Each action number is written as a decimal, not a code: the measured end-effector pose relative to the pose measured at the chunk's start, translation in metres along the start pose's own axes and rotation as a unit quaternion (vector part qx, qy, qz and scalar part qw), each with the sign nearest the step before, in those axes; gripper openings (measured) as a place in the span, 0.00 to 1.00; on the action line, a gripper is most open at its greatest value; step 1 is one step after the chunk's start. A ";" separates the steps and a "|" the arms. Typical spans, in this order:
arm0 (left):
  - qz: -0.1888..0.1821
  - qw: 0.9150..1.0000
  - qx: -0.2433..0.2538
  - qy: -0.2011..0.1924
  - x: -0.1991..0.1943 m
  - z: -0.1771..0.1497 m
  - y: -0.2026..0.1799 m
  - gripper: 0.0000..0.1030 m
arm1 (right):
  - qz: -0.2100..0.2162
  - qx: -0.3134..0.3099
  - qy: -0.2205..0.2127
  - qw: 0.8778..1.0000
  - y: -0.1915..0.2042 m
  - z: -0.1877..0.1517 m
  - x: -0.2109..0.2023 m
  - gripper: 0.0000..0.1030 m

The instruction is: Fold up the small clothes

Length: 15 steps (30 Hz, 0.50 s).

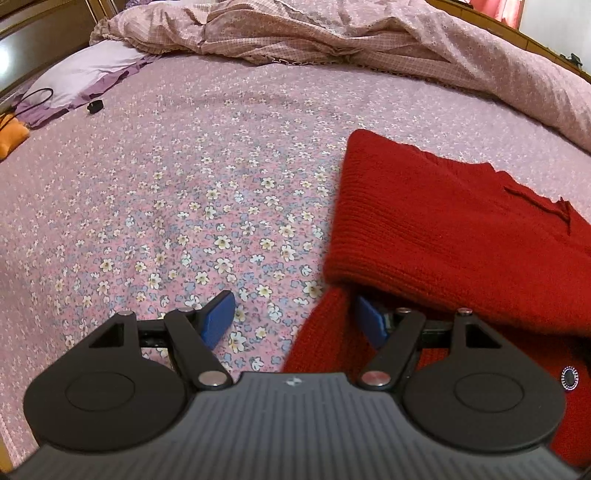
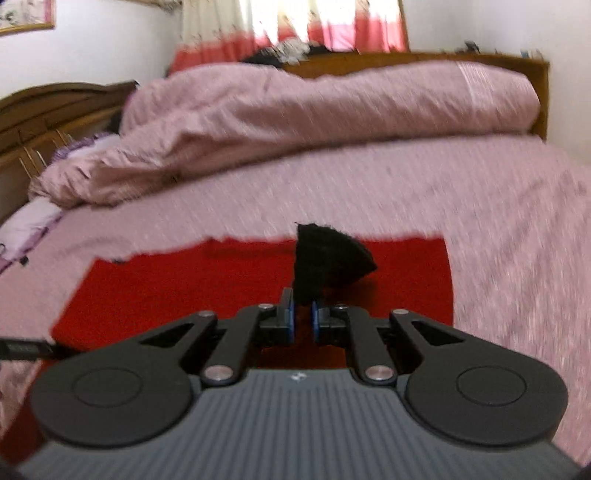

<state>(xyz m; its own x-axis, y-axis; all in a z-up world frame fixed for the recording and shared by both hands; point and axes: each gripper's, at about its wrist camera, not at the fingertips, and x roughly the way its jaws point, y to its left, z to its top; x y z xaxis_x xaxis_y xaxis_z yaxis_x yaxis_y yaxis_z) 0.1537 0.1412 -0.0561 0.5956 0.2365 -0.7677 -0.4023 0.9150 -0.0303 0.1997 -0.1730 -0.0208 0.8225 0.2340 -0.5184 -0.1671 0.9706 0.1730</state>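
A red knit sweater lies on the floral bedsheet, partly folded, its near edge draped over my left gripper's right fingertip. My left gripper is open, with its left blue pad over bare sheet and its right pad under the sweater's fold. In the right wrist view, which is motion-blurred, the sweater lies flat below. My right gripper is shut on a dark, shadowed corner of fabric, lifted above the sweater.
A bunched pink quilt lies across the far side of the bed and shows in the right wrist view. A lilac pillow, a black cable and an orange item lie at the far left. A wooden headboard stands behind.
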 end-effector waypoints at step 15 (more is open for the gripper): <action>0.002 1.000 0.000 -0.002 -0.001 -0.002 -0.002 0.74 | -0.013 0.010 0.017 1.000 -0.040 -0.008 -0.044 0.47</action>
<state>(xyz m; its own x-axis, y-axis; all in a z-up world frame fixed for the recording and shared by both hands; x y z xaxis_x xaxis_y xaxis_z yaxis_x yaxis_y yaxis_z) 0.1523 0.1387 -0.0565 0.5972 0.2421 -0.7647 -0.4046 0.9141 -0.0266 0.1655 -0.2218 -0.0119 0.8080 0.2101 -0.5504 -0.1342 0.9753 0.1753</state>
